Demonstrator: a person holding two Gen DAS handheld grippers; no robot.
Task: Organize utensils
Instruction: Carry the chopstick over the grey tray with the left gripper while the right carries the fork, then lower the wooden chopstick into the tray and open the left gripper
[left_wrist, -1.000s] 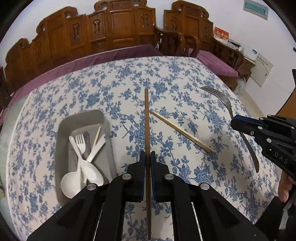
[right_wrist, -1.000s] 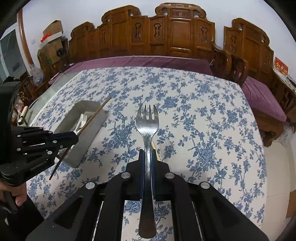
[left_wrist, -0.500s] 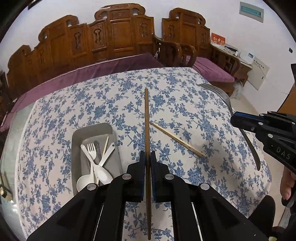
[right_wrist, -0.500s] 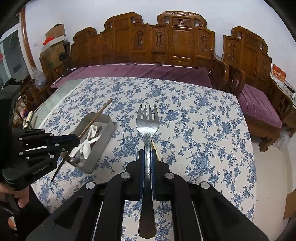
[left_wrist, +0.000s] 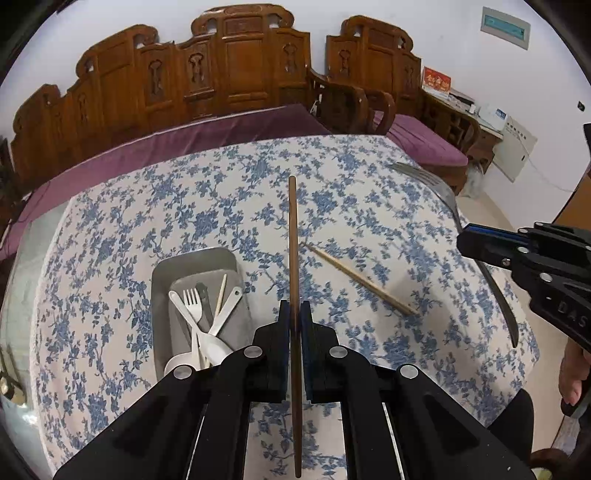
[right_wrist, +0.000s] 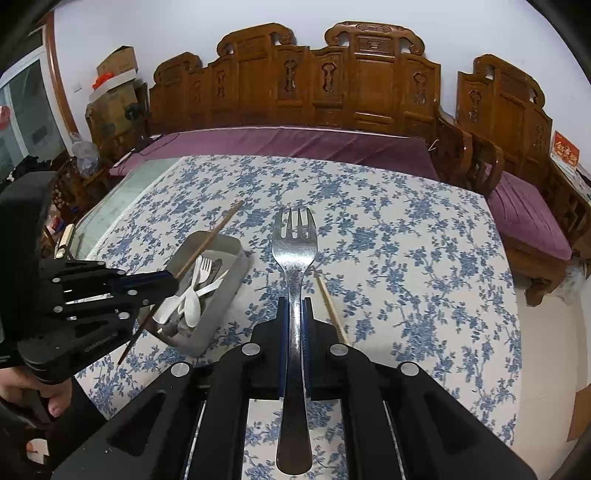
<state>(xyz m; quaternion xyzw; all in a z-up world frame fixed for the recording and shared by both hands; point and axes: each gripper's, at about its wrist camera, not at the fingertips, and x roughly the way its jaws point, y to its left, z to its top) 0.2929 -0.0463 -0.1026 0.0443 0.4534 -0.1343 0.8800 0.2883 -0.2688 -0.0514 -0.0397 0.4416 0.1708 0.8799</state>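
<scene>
My left gripper (left_wrist: 294, 314) is shut on a dark wooden chopstick (left_wrist: 293, 236) and holds it high above the table, pointing forward. It also shows in the right wrist view (right_wrist: 162, 282). My right gripper (right_wrist: 294, 310) is shut on a metal fork (right_wrist: 294, 240), tines forward, also raised. It shows at the right of the left wrist view (left_wrist: 467, 245). A grey tray (left_wrist: 162, 273) holds white plastic spoons (left_wrist: 207, 343), a white fork (left_wrist: 192, 304) and other utensils. A second, lighter chopstick (left_wrist: 360, 280) lies on the cloth to the tray's right.
The table wears a blue-flowered white cloth (left_wrist: 369, 206). Carved wooden benches with purple cushions (right_wrist: 295, 142) stand behind and to the right. A glass tabletop edge (right_wrist: 122, 199) shows at the left.
Both grippers have risen and drawn back from the table, each still holding its utensil. The tray and loose chopstick look smaller and farther below.
</scene>
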